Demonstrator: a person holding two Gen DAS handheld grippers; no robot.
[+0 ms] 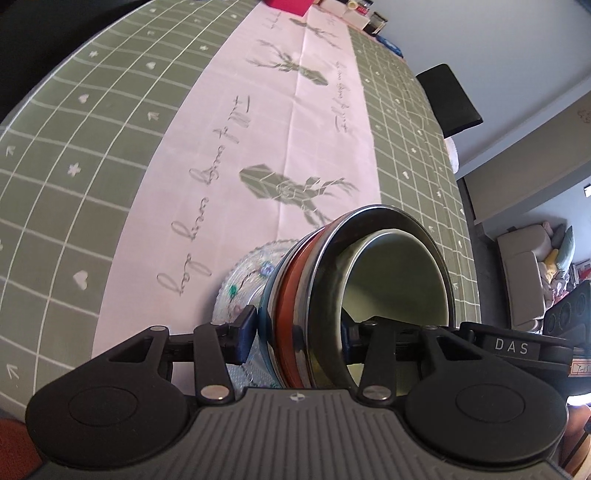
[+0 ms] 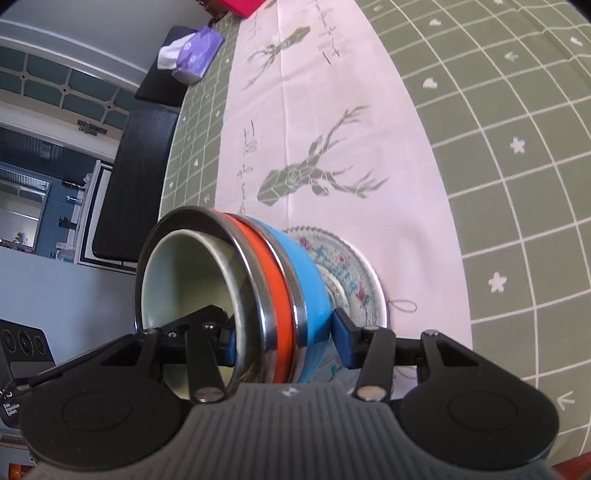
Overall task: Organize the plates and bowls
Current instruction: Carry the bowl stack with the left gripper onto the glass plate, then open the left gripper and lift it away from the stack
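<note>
Fingers [image 2: 341,338] clamp bowl stack [image 2: 258,295] above green-checked tablecloth [image 2: 498,184], seemingly.

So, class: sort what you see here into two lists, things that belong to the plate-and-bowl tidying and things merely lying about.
Belongs to the job:
- nested bowls
- patterned plate
- left tool
- right tool

Lying about:
- tissue pack
- pink box
- deer tablecloth
</note>
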